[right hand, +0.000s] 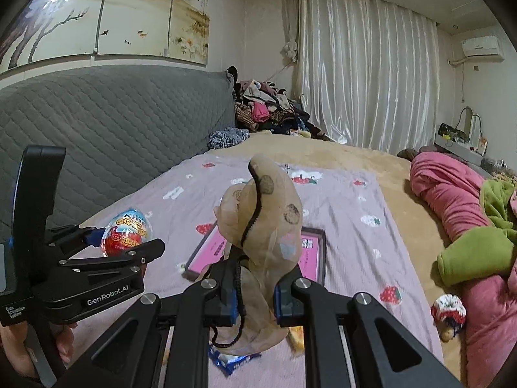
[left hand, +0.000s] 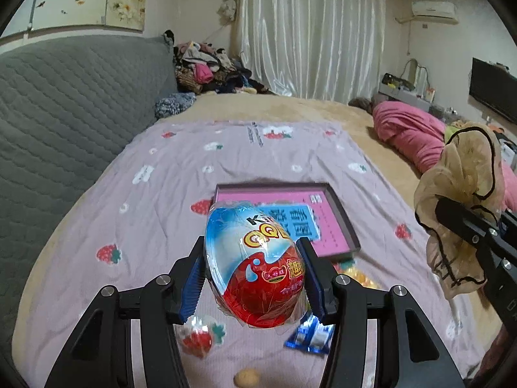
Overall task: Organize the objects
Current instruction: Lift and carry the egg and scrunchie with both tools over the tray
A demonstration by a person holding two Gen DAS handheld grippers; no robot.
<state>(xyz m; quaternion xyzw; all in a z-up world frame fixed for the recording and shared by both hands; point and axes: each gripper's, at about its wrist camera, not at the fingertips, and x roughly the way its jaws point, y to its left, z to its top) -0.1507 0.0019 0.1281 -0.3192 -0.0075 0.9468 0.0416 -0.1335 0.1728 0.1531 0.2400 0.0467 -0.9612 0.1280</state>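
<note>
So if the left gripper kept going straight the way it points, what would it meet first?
Probably the pink-lined tray lying on the strawberry sheet, just beyond the egg the left gripper holds; depth is uncertain.

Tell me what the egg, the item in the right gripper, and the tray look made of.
Egg: glossy printed foil or plastic wrap, with glare and crinkles.
Sock: sheer beige nylon-like fabric, dotted, dark-trimmed, limp and see-through.
Tray: likely cardboard, with a matte dark rim and a pink printed sheet inside.

Black claw arms, silver screws, blue ribbed pads.
</note>
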